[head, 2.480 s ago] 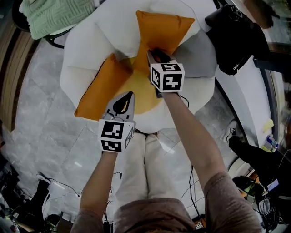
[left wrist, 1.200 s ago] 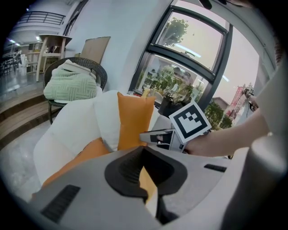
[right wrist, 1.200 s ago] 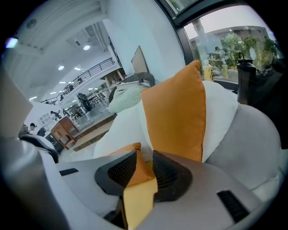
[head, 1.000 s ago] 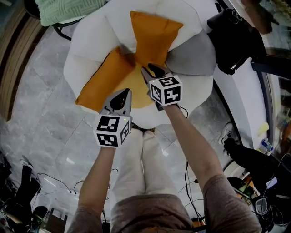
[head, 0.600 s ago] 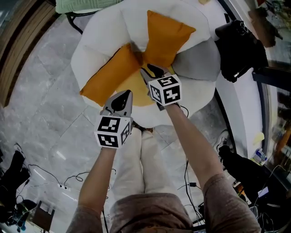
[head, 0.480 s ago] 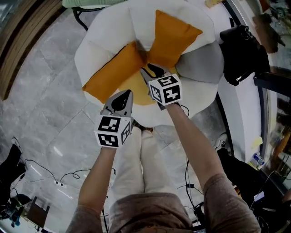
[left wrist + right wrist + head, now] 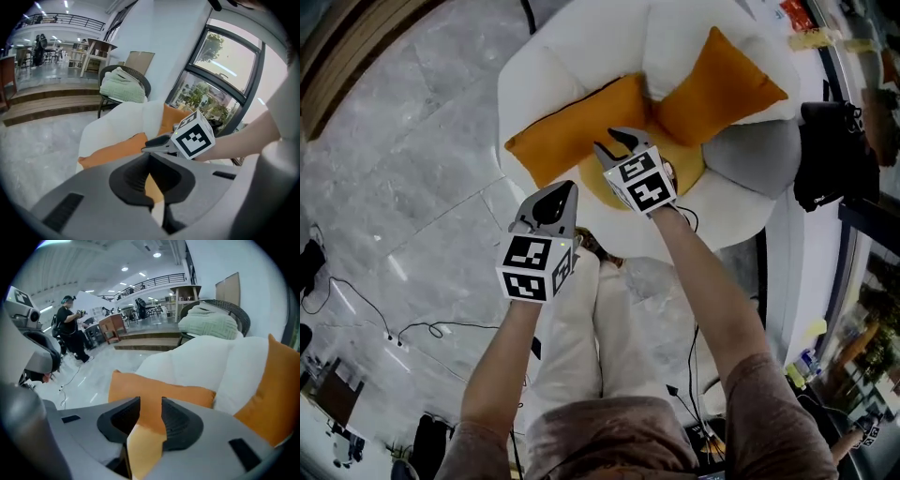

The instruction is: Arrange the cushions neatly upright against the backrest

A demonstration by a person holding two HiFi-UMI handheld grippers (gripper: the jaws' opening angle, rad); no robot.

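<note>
The left orange cushion (image 7: 577,127) lies long-side across, just ahead of the right gripper (image 7: 614,142), whose empty jaws have just been opening, half apart. The left gripper (image 7: 562,193), jaws together, sits farther back.

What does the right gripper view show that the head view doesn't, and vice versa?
Only the right gripper view: a green blanket on a wicker chair, steps, and a standing person in the hall behind. Only the head view: a grey cushion, a black bag, and the wearer's legs. Both: the white armchair with the left orange cushion and right orange cushion on it.
</note>
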